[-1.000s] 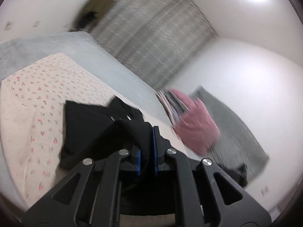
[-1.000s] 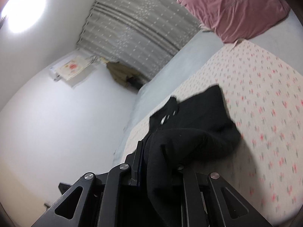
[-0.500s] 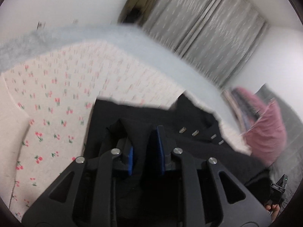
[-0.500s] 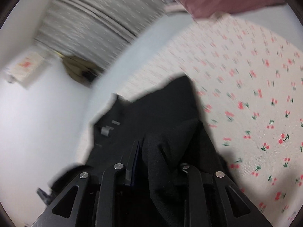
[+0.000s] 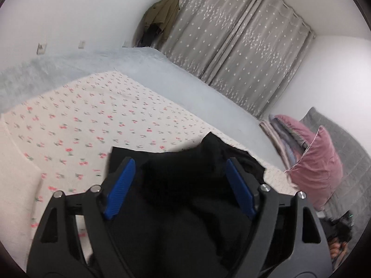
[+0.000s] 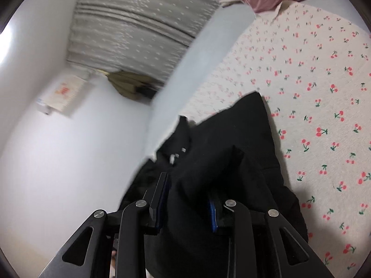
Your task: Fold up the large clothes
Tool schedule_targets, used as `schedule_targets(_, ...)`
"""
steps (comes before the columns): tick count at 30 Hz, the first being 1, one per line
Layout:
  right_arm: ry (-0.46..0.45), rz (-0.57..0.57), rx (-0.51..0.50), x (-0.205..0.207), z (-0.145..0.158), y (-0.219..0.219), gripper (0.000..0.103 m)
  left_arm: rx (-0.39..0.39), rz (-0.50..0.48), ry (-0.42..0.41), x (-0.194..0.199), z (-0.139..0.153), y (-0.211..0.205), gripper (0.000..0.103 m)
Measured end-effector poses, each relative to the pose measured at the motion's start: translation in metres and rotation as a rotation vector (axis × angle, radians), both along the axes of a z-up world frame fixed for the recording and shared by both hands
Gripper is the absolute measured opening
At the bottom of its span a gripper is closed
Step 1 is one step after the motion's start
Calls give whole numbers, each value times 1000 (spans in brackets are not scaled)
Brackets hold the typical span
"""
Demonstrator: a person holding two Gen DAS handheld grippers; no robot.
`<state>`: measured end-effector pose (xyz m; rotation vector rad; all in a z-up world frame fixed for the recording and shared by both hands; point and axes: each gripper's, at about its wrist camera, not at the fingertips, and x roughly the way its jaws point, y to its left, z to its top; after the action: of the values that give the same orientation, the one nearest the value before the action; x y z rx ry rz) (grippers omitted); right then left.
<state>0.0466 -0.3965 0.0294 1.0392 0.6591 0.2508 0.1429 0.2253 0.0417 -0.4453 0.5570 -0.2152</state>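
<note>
The left gripper (image 5: 179,170) gaped wide over the black garment (image 5: 185,208). The right gripper (image 6: 197,185) pinched a fold of it. Cherry-print sheet (image 6: 324,81) lay bare beyond the garment's edge.

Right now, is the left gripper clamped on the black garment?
No, in the left wrist view the left gripper has its blue pads spread wide apart, with the black garment lying loose between them.

The black garment (image 6: 222,162) hides the right gripper's (image 6: 187,192) right finger tip; its lower part is cut off by the frame edge.
</note>
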Motion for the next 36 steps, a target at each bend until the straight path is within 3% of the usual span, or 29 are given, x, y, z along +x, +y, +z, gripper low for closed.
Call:
schedule_targets(1,-22,-21,-1,-7,4,-3,49,26,1,18,-2,0,1,81)
schedule_targets(3,-71,-74,-33,-20,13,-8,65,78,4,70,-3,-8,3,81)
schedule_targets(4,-80,-96,-83,-26,19,-8,66,115,3,119,0,-14,3,81)
schedule_targets(6,3,-106,-234,-29,25,-1,67,171,-15,247,6,-29,2,81)
schedule_targets(8,206,-98,-457,-23,17,17,67,181,-65,359,11,-47,0,81)
schedule_targets(10,321,-41,-506,-18,0,30,67,168,-116,449,12,-63,-2,80)
schedule_targets(12,386,13,-468,-16,-17,37,67,153,-178,492,9,-70,-5,80)
schedule_targets(15,395,37,-428,-20,-25,39,67,174,-234,485,0,-67,-7,78)
schedule_targets(18,364,48,-365,-23,-21,36,67,178,-252,468,-10,-62,-5,48)
schedule_targets(20,342,69,-305,-17,-21,34,67,172,-249,450,-15,-59,-3,18)
schedule_targets(21,339,76,-298,-18,-20,32,67,160,-252,434,-17,-57,-2,14)
schedule_targets(28,329,198,-351,-29,-16,40,67,179,-203,344,-18,-48,-9,9)
schedule_targets(33,258,187,-375,-48,-4,35,67,153,-150,282,-11,-44,-10,8)
schedule_targets(36,350,230,-440,-42,-22,44,67,152,-125,283,-7,-45,-12,8)
